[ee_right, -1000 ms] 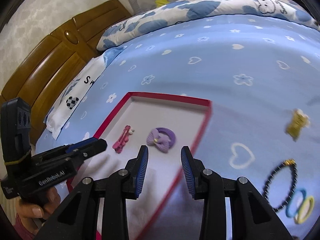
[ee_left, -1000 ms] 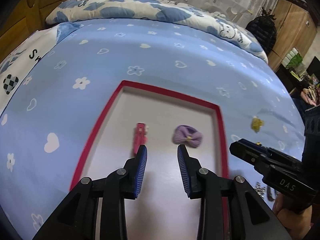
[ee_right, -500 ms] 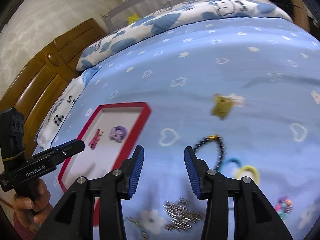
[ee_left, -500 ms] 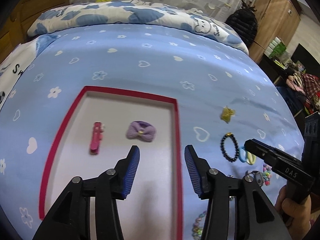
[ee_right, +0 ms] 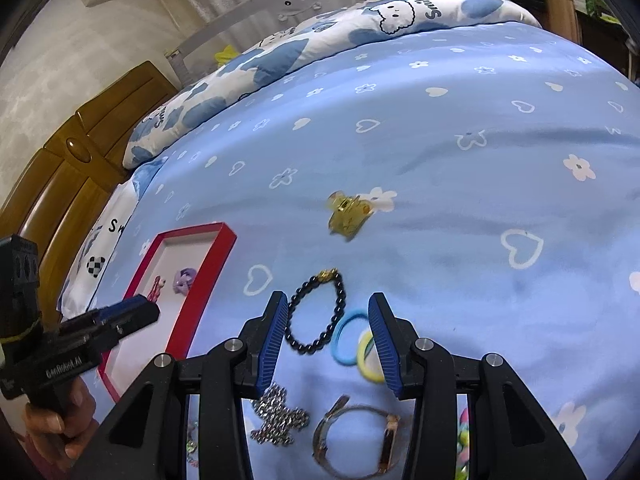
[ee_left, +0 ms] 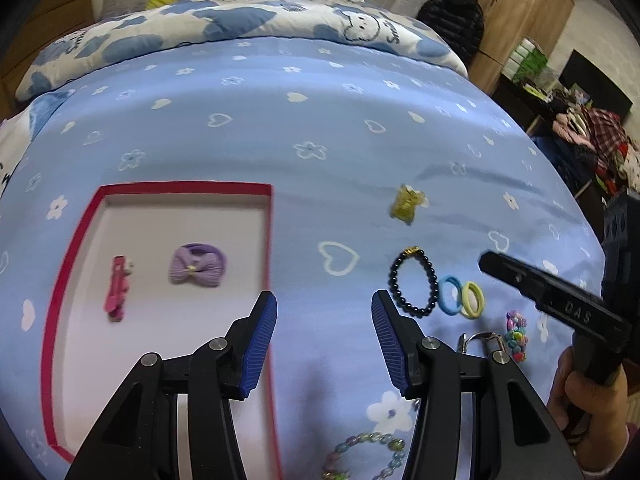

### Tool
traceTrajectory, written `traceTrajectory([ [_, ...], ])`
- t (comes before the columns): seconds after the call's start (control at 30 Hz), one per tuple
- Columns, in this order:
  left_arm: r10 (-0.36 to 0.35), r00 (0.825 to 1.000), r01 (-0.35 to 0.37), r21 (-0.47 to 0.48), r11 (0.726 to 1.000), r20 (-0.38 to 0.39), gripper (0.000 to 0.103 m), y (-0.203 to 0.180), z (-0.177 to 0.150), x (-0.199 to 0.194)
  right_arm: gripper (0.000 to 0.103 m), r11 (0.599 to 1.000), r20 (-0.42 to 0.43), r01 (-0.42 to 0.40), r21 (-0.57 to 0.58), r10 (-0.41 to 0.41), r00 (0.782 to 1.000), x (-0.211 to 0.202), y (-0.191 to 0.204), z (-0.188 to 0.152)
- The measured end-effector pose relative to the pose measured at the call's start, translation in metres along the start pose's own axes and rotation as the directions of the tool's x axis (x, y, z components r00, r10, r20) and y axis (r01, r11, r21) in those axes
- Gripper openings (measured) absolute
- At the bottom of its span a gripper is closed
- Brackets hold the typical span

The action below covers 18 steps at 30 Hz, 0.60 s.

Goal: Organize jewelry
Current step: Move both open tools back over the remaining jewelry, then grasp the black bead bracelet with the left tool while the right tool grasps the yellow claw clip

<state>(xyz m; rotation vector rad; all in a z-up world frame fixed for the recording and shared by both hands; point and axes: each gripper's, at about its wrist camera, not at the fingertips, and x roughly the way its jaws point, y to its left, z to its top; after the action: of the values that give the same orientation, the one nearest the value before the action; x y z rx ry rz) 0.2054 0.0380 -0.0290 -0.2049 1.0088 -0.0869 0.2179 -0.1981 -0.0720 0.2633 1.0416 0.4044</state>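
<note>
A red-rimmed tray (ee_left: 270, 240) (ee_right: 218, 256) lies on the blue bedspread and holds a pink hair clip (ee_left: 116, 294) and a purple bow hair tie (ee_left: 196, 266). Loose on the bedspread right of it lie a black bead bracelet (ee_left: 414, 286) (ee_right: 320, 310), blue (ee_right: 347, 338) and yellow (ee_right: 368, 356) hair ties, a gold clip (ee_left: 406, 204) (ee_right: 348, 214), a silver chain (ee_right: 278, 416) and a watch (ee_right: 356, 440). My left gripper (ee_left: 324, 316) is open and empty over the tray's right rim. My right gripper (ee_right: 328, 320) is open and empty above the bracelet and hair ties.
A colourful bead ornament (ee_left: 514, 334) and a pastel bead bracelet (ee_left: 368, 452) lie near the front edge. A folded quilt (ee_left: 248, 24) lies at the far end of the bed. A wooden headboard (ee_right: 72, 184) stands at the left, cluttered furniture (ee_left: 576, 120) at the right.
Both grippers have swung right, away from the tray and toward the loose jewelry. The right gripper now hovers over the black bracelet and hair ties. Both stayed open.
</note>
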Motion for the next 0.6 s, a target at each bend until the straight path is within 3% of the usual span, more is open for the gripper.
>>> traceTrajectory([
  [0.27, -0.030, 0.997, 0.031, 0.023, 0.999, -0.074, 0.049, -0.025, 0.008, 0.049, 0.044, 1.000, -0.008, -0.009, -0.023, 0.008, 1.000, 0.026, -0.004, 0.028],
  [0.37, -0.038, 0.995, 0.041, 0.026, 0.999, -0.095, 0.049, -0.029, 0.013, 0.068, 0.054, 0.999, -0.022, -0.005, -0.042, 0.004, 1.000, 0.044, -0.003, 0.041],
  [0.6, -0.071, 0.989, 0.070, -0.009, 0.998, -0.128, 0.049, -0.028, 0.023, 0.107, 0.055, 0.998, -0.062, 0.012, -0.055, -0.015, 0.998, 0.087, -0.006, 0.057],
])
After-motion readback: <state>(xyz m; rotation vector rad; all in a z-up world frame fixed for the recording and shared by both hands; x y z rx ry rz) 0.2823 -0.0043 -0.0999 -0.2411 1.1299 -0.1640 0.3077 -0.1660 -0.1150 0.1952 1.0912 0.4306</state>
